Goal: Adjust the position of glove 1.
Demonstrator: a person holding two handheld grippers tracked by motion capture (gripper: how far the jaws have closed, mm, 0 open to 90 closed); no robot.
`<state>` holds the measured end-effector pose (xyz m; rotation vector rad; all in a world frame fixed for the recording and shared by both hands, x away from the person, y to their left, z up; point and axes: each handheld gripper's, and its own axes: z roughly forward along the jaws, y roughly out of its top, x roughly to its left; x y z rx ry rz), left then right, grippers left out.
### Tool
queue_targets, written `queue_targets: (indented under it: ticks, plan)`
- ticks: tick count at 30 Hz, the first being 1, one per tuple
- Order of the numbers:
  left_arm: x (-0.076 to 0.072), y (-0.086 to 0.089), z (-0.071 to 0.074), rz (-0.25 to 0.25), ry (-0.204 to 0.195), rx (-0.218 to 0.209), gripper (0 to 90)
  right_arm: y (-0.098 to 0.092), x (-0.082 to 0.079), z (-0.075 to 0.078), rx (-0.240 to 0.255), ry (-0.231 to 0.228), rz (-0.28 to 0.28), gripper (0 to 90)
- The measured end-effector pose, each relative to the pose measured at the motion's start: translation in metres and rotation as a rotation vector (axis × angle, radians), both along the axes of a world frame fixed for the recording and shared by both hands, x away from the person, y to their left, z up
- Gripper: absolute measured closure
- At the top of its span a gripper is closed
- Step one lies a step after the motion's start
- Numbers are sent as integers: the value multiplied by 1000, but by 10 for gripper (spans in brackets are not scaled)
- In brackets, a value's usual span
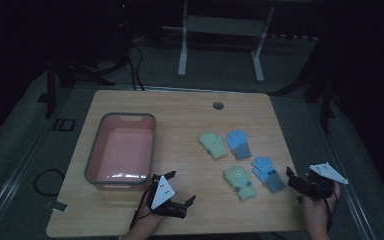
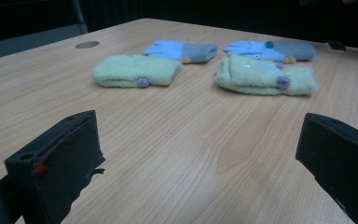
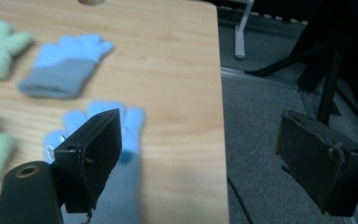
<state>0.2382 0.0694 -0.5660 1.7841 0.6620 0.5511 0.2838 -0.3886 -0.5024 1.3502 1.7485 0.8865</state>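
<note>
Hovering at the near edge of the wooden worktop (image 1: 180, 115), the left gripper (image 1: 180, 194) and right gripper (image 1: 292, 177) both stand with jaws apart and empty, so the work looks not yet begun. Four gloves lie right of the pink bin (image 1: 96, 150): green glove (image 1: 240, 181) and blue glove (image 1: 267, 172) nearer, another green glove (image 1: 213, 144) and blue glove (image 1: 238, 142) beyond them; the bin holds nothing. Farther back, grey carpet and a white frame (image 1: 220, 35) fade into a dark room.

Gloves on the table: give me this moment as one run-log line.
left gripper: open, empty | right gripper: open, empty | four gloves: lying on table | pink bin: empty
</note>
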Motion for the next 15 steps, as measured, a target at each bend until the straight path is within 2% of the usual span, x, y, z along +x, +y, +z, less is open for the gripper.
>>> queue_targets:
  ticks: [4, 6, 9, 15]
  plan:
    - [1, 1, 0, -2, 5, -4, 2, 16, 8, 15, -2, -1, 31, 148]
    - [1, 1, 0, -3, 5, -4, 2, 26, 15, 22, 7, 23, 81, 116]
    - [0, 0, 0, -4, 3, -3, 2, 37, 21, 30, 56, 2, 148, 106]
    - [0, 0, 0, -3, 0, -2, 2, 59, 32, 42, 41, 3, 215, 107]
